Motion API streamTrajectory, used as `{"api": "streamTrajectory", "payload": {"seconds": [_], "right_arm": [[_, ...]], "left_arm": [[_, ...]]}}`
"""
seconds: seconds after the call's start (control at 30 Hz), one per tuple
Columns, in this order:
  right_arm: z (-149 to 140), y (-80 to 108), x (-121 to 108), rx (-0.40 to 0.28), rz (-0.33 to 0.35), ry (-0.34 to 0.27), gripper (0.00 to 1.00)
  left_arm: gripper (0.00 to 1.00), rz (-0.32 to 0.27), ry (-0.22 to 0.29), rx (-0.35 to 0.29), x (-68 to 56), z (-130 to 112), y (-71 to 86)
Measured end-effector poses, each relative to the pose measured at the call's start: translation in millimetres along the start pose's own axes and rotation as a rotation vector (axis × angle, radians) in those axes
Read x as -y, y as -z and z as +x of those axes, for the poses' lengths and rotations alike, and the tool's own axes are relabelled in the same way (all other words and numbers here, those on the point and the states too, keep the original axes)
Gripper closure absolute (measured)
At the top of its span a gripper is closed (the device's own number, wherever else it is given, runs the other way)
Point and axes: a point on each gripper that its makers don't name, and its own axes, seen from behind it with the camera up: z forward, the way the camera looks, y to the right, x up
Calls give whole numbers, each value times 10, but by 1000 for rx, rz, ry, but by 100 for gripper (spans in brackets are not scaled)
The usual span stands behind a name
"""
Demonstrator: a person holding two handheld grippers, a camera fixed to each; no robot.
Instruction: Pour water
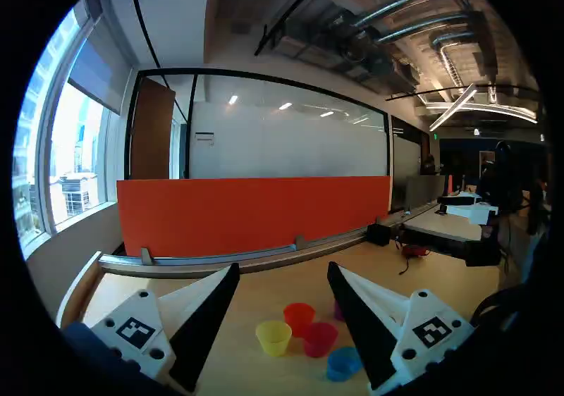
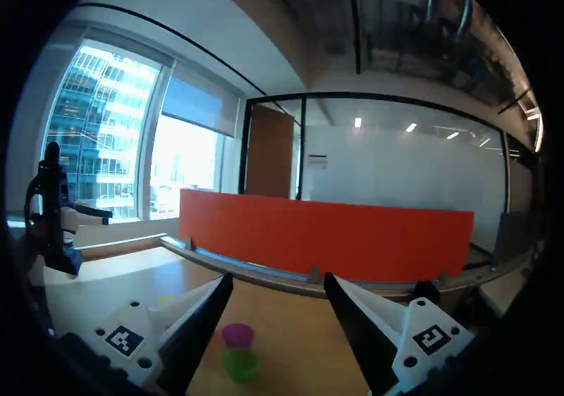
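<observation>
Four on bench (image 1: 268, 290): yellow cup (image 1: 273, 337), red cup (image 1: 299, 317), pink cup (image 1: 320, 339), blue cup (image 1: 343, 363); contents unclear. My left gripper (image 1: 282, 265), right gripper (image 2: 277, 276): jaws released.

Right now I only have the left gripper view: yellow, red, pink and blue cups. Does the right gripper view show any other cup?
Observer: Yes, a green cup stands on the desk ahead of the right gripper.
Operator: Is that gripper holding anything?
Observer: No, it is open, its fingers apart around nothing.
Operator: Anything near the green cup?
Observer: A purple cup, upright, just behind it.
</observation>
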Motion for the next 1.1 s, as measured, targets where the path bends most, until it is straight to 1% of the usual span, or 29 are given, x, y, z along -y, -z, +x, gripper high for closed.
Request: {"api": "streamTrajectory", "payload": {"seconds": [0.1,0.27,0.5,0.67,0.87,1.0,1.1], "right_arm": [[-4,-13,84,6,49,1,0],[-33,-20,197,25,111,10,0],[-220,-69,273,80,173,19,0],[-393,-103,302,119,200,23,0],[-687,-134,377,170,235,34,0],[-892,-162,436,202,256,34,0],[-1044,-193,466,223,267,35,0]], "left_arm": [[8,-32,-2,0,-68,4,1],[8,-75,-5,23,-155,-73,5],[7,-117,-11,51,-232,-229,-12],[8,-152,-17,76,-290,-401,-45],[8,-182,-26,112,-353,-658,-79],[8,-204,-22,145,-407,-890,-102],[8,-214,-30,175,-435,-1078,-122]]}}
